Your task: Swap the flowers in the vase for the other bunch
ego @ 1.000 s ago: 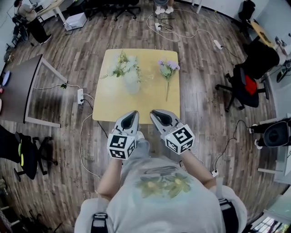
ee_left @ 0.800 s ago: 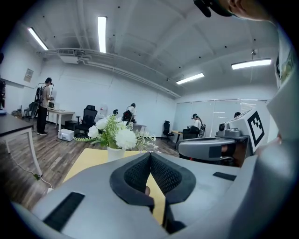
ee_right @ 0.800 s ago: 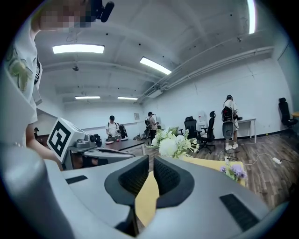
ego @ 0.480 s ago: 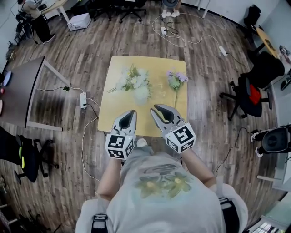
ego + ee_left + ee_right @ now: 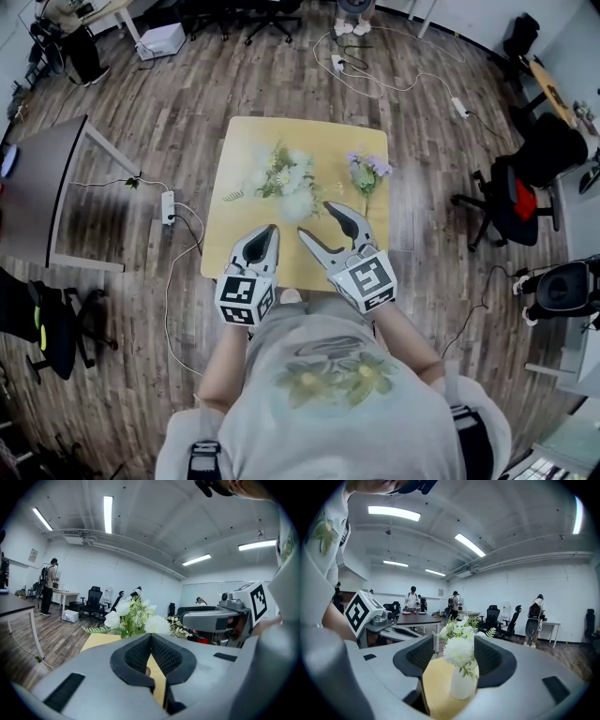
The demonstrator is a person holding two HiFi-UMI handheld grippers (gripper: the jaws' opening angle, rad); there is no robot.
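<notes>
A white vase with white flowers stands on the small yellow table. A purple bunch lies flat to its right. My left gripper hovers over the table's near edge, jaws shut and empty; in the left gripper view the white flowers rise beyond it. My right gripper is just short of the vase, and its jaws are opening with nothing gripped. In the right gripper view the vase and its flowers show ahead, framed by the jaws and untouched.
Wood floor surrounds the table. A power strip with cables lies left of it, and a dark desk stands further left. Black office chairs are at the right. More cables trail behind the table. People stand in the background.
Both grippers have moved forward over the table's near edge, towards the vase. The right gripper's jaws, shut before, now stand apart. The left stays shut.
</notes>
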